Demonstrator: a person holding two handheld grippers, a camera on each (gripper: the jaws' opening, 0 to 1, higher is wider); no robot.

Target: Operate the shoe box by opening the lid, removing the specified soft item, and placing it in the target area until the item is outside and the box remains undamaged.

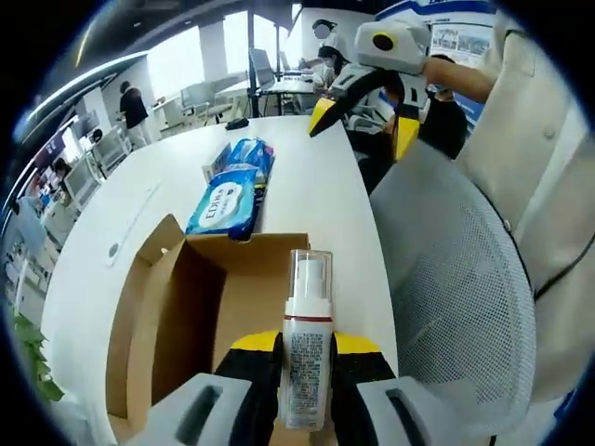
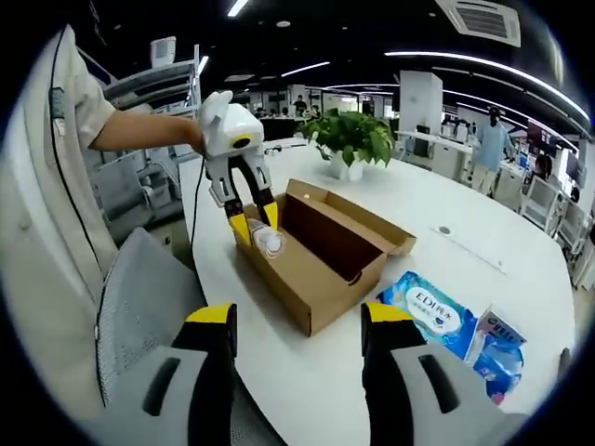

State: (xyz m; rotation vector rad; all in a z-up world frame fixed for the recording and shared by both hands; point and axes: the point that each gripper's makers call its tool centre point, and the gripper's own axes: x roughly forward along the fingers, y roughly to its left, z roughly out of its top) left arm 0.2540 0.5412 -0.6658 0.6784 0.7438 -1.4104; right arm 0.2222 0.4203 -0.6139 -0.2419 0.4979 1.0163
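Left gripper (image 1: 307,358) clamped on pump bottle (image 1: 307,358) over open shoe box (image 1: 177,316), right gripper (image 2: 297,321) jaws spread wide, holding nothing

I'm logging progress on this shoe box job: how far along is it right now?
Done: the cardboard box stands open, flaps out, and two blue wipe packs already lie on the white table beside it. In hand: the left gripper is shut on a pump bottle over the box's end. The right gripper is open and holds nothing. Left: setting the bottle down outside.
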